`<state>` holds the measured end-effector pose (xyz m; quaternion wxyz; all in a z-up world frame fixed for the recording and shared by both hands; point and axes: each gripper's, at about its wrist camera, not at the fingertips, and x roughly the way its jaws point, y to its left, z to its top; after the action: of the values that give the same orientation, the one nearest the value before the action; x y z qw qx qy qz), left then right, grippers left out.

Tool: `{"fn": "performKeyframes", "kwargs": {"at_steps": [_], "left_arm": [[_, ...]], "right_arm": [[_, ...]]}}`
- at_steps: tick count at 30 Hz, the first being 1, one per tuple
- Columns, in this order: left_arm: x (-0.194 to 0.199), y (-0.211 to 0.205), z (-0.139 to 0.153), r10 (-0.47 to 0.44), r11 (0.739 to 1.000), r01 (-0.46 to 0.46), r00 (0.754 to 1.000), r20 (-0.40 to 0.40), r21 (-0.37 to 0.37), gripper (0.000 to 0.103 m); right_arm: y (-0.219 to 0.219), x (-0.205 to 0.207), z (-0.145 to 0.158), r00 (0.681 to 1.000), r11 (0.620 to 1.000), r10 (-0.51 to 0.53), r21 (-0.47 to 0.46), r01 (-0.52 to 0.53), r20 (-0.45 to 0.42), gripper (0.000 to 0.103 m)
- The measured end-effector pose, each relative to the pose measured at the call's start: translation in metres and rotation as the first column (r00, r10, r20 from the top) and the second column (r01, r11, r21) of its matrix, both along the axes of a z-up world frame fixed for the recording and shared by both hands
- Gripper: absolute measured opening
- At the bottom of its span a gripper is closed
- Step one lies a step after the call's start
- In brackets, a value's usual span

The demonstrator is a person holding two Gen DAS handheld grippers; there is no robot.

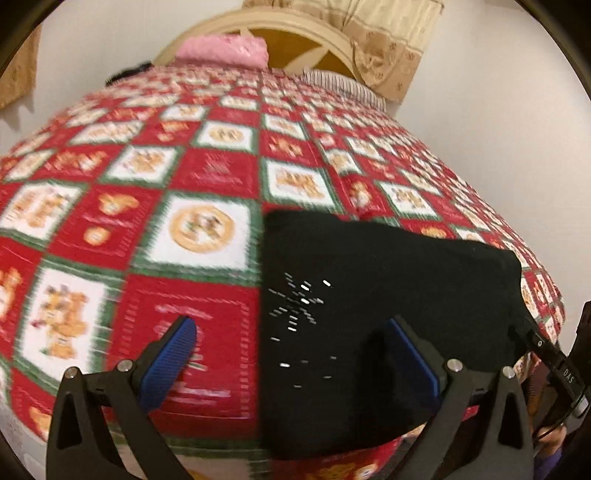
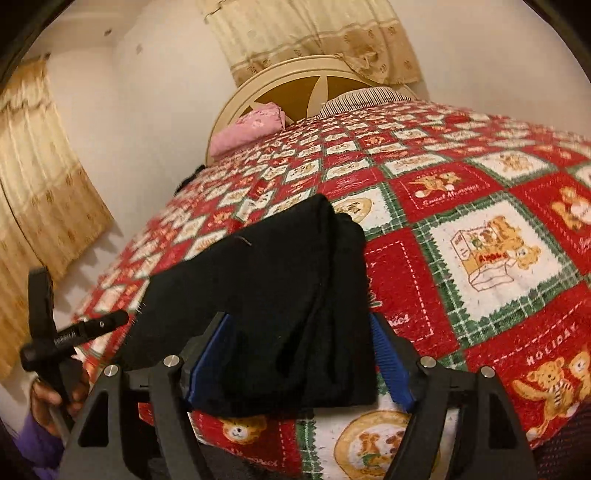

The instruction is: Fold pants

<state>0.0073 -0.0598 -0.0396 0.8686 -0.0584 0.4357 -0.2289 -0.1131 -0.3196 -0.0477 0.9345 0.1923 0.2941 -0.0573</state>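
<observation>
The right gripper (image 2: pixel 299 354) stands wide, its 2 blue pads on either side of the near end of the folded black pants (image 2: pixel 269 291); the pads do not press the cloth, and whether they brush it cannot be told. The left gripper (image 1: pixel 291 350) is also spread wide, holding nothing: its left pad hangs over the bedspread (image 1: pixel 207 173), its right pad over the pants (image 1: pixel 388 295), which lie folded into a compact stack near the front edge of the bed. In the left wrist view small white glints show on the black cloth. The bedspread is a red, white and green patchwork of teddy bear squares; the word "HOLIDAY" shows in the right wrist view. At the lower left of that view a hand (image 2: pixel 55 395) with a purple sleeve grips the other tool's handle. Farther back a pink pillow (image 2: pixel 251 129) and a striped pillow (image 2: pixel 354 98) lie against a cream headboard (image 2: pixel 295 79), with beige curtains (image 2: pixel 314 33) behind.
</observation>
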Motion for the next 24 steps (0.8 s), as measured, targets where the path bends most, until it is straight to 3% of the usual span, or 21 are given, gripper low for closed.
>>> {"fn": "performKeyframes", "kwargs": {"at_steps": [6, 11, 12, 13, 14, 16, 18, 24], "left_arm": [[-0.006, -0.017, -0.007, -0.027, 0.997, 0.024, 0.999, 0.032, 0.067, 0.103], [-0.009, -0.018, -0.008, -0.010, 0.996, 0.007, 0.999, 0.040, 0.093, 0.103], [-0.009, -0.019, -0.007, -0.009, 0.995, 0.005, 0.999, 0.037, 0.104, 0.103], [-0.009, -0.021, -0.007, -0.006, 0.994, 0.002, 0.999, 0.033, 0.112, 0.103], [-0.010, -0.021, -0.007, -0.004, 0.993, 0.001, 1.000, 0.029, 0.119, 0.101], [-0.011, -0.022, -0.005, -0.015, 0.993, 0.012, 1.000, 0.024, 0.120, 0.091], [-0.013, -0.024, -0.003, -0.029, 0.993, 0.026, 0.999, 0.027, 0.114, 0.069], [-0.015, -0.026, 0.001, -0.026, 0.994, 0.022, 0.999, 0.032, 0.106, 0.036]], "right_arm": [[-0.013, -0.004, -0.002, 1.000, 0.998, -0.022, 0.054, 0.021, 0.015, 0.076], [-0.001, 0.002, -0.004, 1.000, 1.000, -0.008, -0.017, 0.007, -0.003, 0.076], [0.005, 0.003, -0.004, 1.000, 0.999, 0.001, -0.048, -0.002, -0.015, 0.073], [0.012, 0.005, -0.003, 1.000, 0.996, 0.003, -0.094, -0.006, -0.031, 0.059], [0.017, 0.006, -0.003, 0.999, 0.992, 0.004, -0.129, -0.010, -0.043, 0.055], [0.025, 0.007, -0.002, 0.999, 0.987, 0.005, -0.160, -0.012, -0.048, 0.045], [0.026, 0.007, -0.003, 0.999, 0.986, 0.000, -0.168, -0.008, -0.047, 0.043], [0.032, 0.004, -0.003, 0.999, 0.979, -0.018, -0.205, 0.009, -0.040, 0.040]]}}
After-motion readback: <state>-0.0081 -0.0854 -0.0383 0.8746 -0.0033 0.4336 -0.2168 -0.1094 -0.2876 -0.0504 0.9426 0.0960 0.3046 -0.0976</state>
